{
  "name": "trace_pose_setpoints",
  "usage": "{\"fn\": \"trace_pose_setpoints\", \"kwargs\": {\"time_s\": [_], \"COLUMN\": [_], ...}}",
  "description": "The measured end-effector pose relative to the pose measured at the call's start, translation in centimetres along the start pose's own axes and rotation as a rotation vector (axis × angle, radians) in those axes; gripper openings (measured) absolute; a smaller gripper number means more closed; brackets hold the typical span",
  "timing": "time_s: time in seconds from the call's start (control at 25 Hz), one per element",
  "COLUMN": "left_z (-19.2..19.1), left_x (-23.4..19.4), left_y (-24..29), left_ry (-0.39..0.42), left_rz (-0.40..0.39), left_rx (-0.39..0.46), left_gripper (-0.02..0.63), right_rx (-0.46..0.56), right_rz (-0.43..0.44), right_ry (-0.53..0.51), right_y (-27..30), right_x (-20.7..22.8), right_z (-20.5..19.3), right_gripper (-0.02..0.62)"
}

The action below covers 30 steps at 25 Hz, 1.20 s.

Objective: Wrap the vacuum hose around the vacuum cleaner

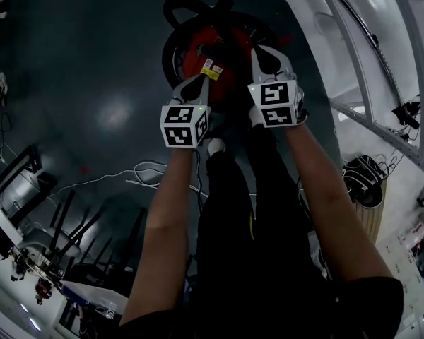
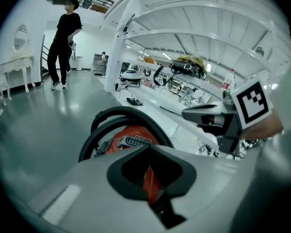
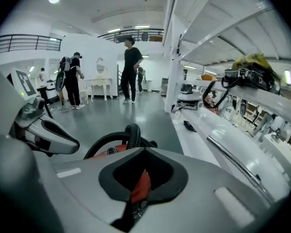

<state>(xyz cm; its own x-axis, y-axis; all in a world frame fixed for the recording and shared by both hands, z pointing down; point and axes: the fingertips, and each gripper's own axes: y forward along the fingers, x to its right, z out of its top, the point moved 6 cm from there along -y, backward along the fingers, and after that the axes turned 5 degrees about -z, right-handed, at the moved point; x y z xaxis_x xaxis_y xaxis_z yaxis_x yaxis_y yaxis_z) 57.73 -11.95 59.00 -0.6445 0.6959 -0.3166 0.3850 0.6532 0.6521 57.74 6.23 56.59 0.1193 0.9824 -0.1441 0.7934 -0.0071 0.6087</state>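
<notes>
A red vacuum cleaner stands on the dark floor with its black ribbed hose coiled around the body. My left gripper hovers over the vacuum's near left side, and my right gripper over its right side. Both are shut with nothing between the jaws. In the left gripper view the closed tips point down at the red body and the hose loops. The right gripper view shows its closed tips above the hose. Neither gripper touches the vacuum.
A white shelving frame runs along the right, close to the vacuum. White cables lie on the floor to the left, near dark chair frames. People stand farther off. My own legs are below the grippers.
</notes>
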Motion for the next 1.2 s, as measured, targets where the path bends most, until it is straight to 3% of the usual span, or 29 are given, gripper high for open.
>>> {"fn": "trace_pose_setpoints", "kwargs": {"time_s": [0.28, 0.44, 0.96, 1.2], "left_z": [1.0, 1.3, 2.9, 5.1], "left_x": [3.1, 4.1, 6.0, 6.5], "left_y": [-5.1, -7.1, -14.8, -16.3], "left_ry": [0.016, 0.010, 0.004, 0.029], "left_rz": [-0.036, -0.053, -0.043, -0.047], "left_rx": [0.017, 0.010, 0.015, 0.039], "left_gripper": [0.009, 0.009, 0.009, 0.009], "right_rx": [-0.034, -0.028, -0.035, -0.015], "right_rz": [-0.032, -0.023, 0.029, 0.052], "right_ry": [0.236, 0.313, 0.355, 0.307], "right_y": [-6.2, -8.8, -16.6, -17.9], "right_x": [-1.8, -3.2, -6.5, -7.1], "right_z": [0.0, 0.8, 4.3, 6.9], "right_gripper": [-0.005, -0.005, -0.005, -0.005]}}
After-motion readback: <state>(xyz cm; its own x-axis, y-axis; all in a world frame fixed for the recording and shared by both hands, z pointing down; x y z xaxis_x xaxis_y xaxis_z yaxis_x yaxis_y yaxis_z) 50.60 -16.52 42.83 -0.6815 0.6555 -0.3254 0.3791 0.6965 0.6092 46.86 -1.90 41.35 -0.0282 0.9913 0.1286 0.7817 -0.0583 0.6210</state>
